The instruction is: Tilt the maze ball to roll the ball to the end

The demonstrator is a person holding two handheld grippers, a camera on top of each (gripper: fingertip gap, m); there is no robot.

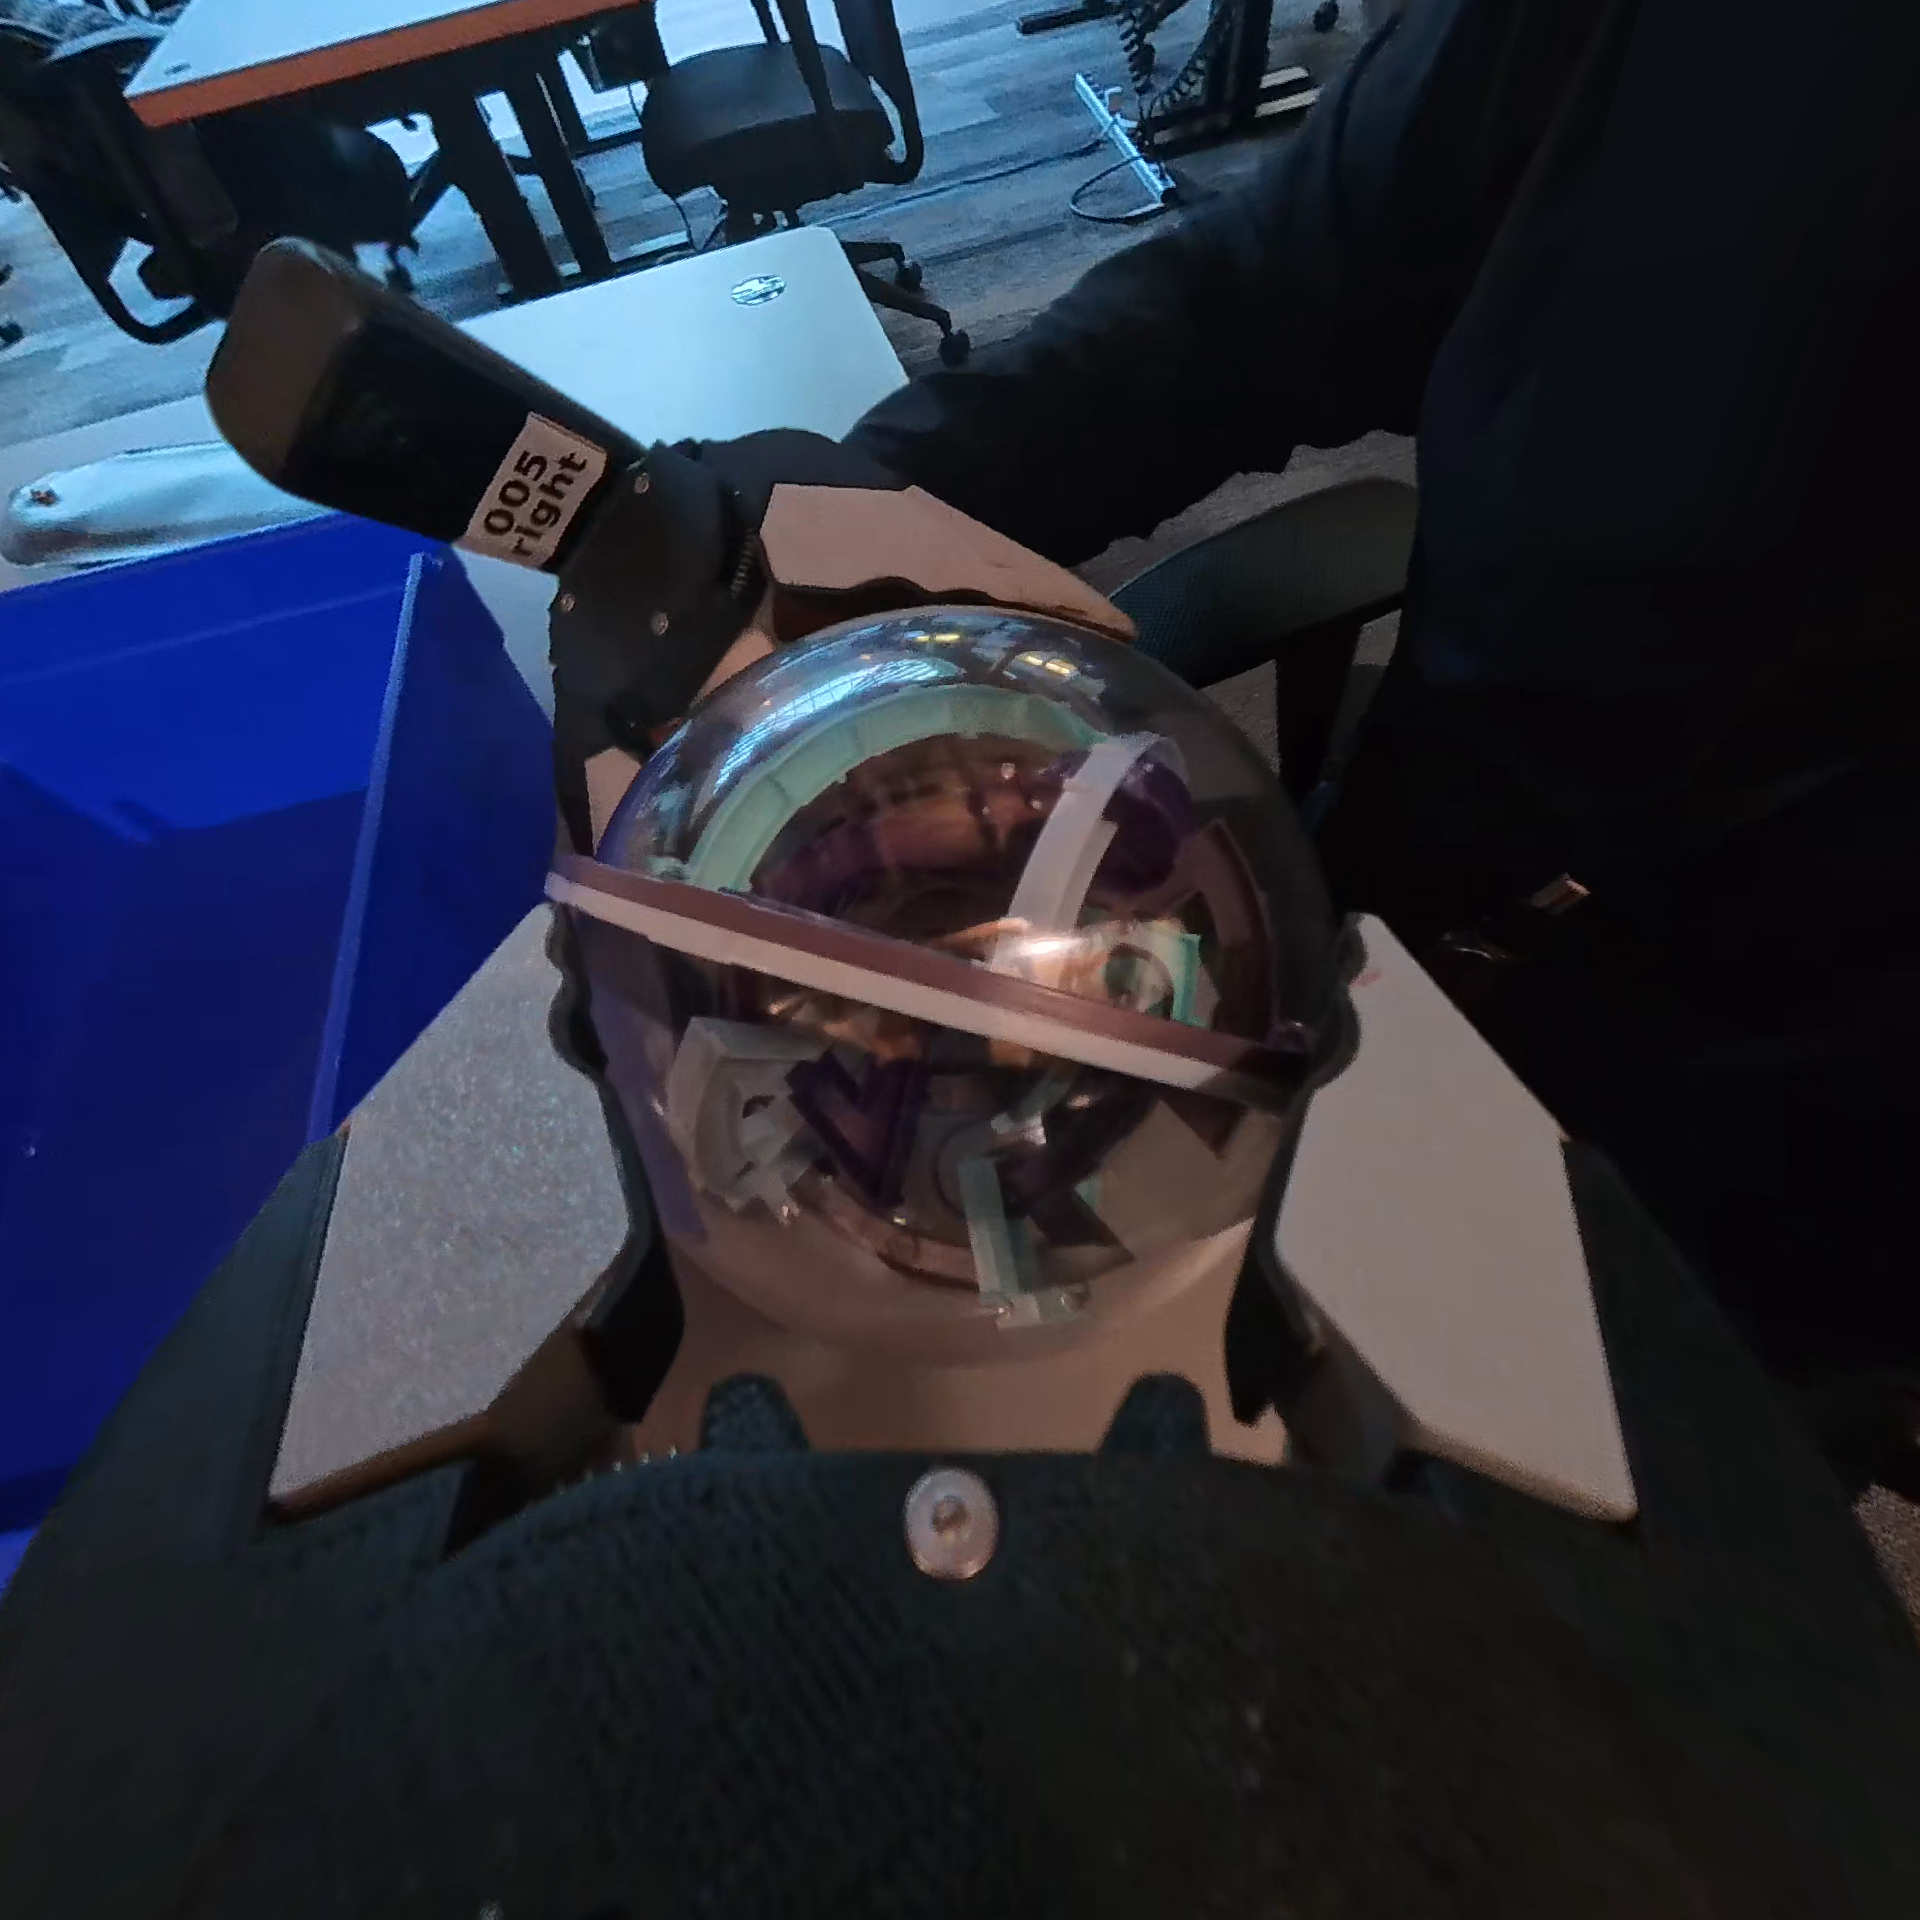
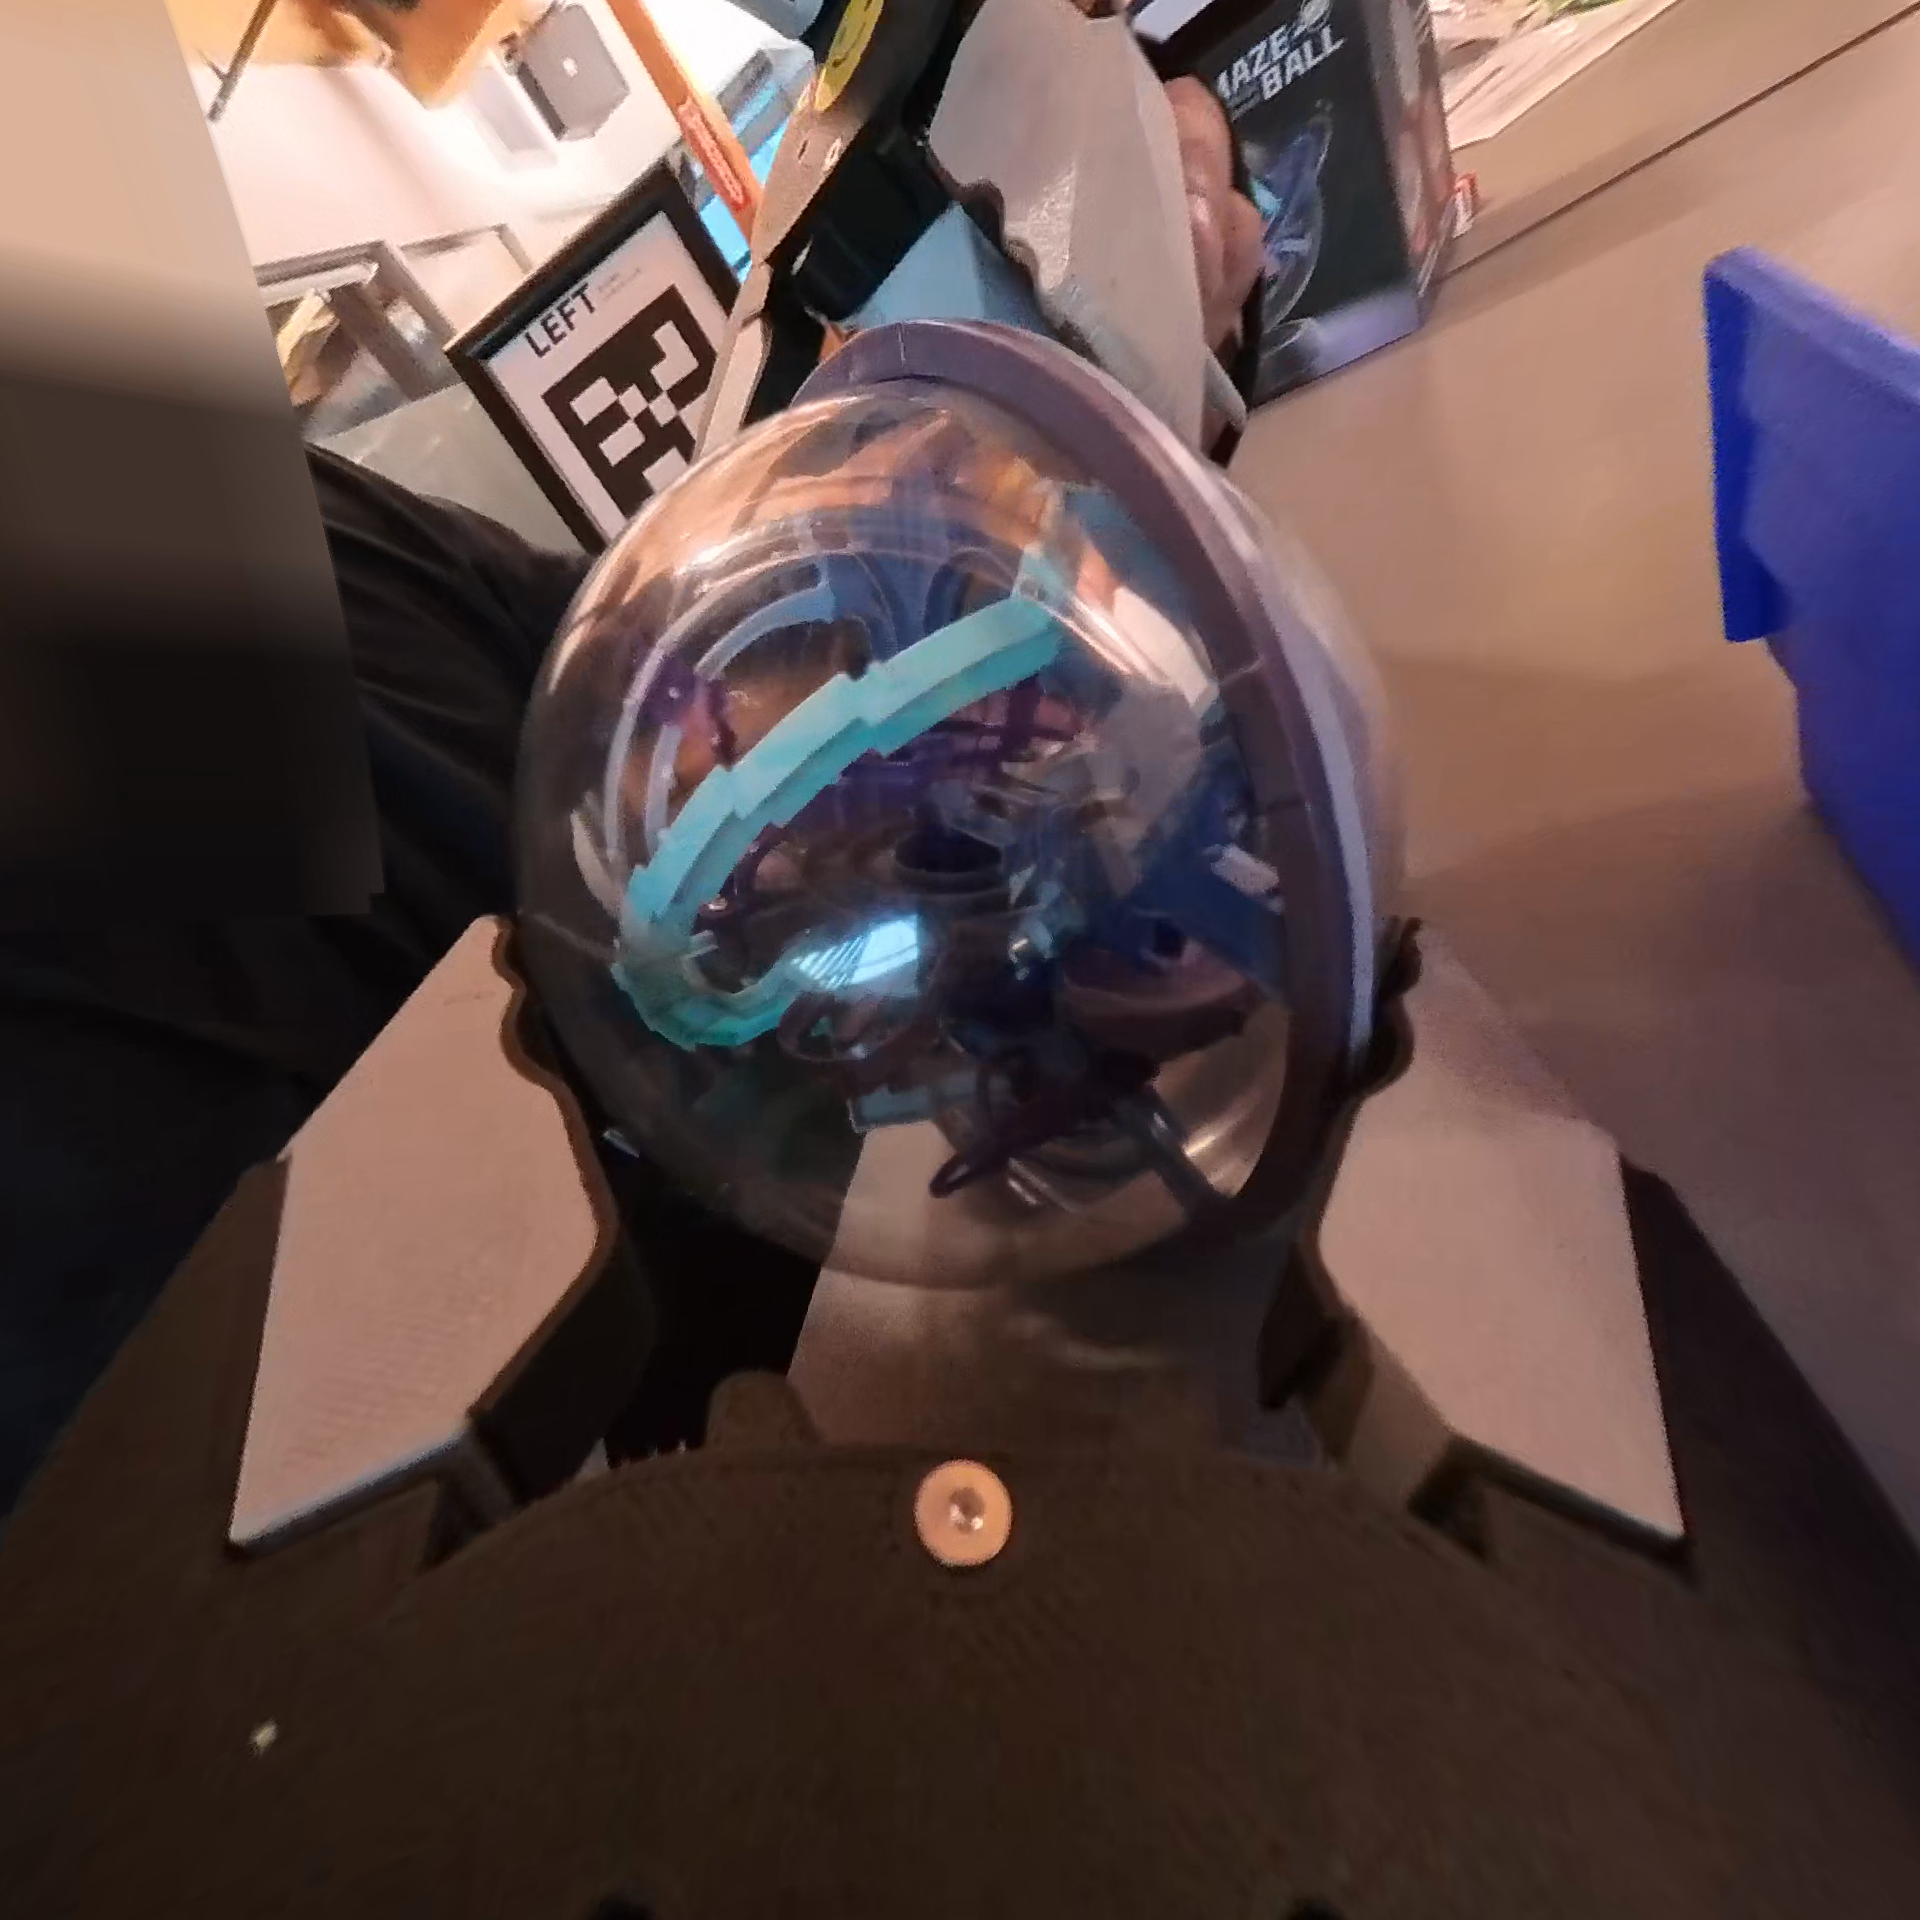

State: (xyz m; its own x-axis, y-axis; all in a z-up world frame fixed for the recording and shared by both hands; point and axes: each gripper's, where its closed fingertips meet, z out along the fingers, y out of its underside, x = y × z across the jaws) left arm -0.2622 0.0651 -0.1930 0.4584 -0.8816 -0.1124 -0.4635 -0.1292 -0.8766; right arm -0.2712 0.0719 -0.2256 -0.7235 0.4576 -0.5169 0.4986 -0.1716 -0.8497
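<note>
Nearest my left wrist camera is the dark body of my left gripper (image 1: 951,997), and between its two fingers sits the maze ball (image 1: 935,997), a clear sphere with a purple-and-white band slanting across its middle. Both fingers (image 1: 582,1039) press against the ball's sides, so this gripper is clamped on it. Inside the shell I see a mint-green curved track, a white strip and purple pieces; the small ball inside I cannot pick out. Beyond the maze ball my right gripper (image 1: 831,623) comes in from the far side, its fingers against the sphere, with a person's dark sleeve (image 1: 1195,343) behind it. A blue bin (image 1: 208,831) stands at the left on the table (image 1: 707,322), and office chairs stand farther back on the floor.

Closest to my right wrist camera is the body of my right gripper (image 2: 956,997), and the same maze ball (image 2: 935,831) fills the space between its fingers (image 2: 520,997), which hug the sphere on both sides, gripping it. The purple band runs steeply along the right of the ball, and a turquoise track arcs across the inside. Past the ball, my left gripper (image 2: 935,260) holds the far side. A dark product box (image 2: 1340,177) stands on the table (image 2: 1507,520) behind, and the blue bin (image 2: 1829,520) is at the right edge.
</note>
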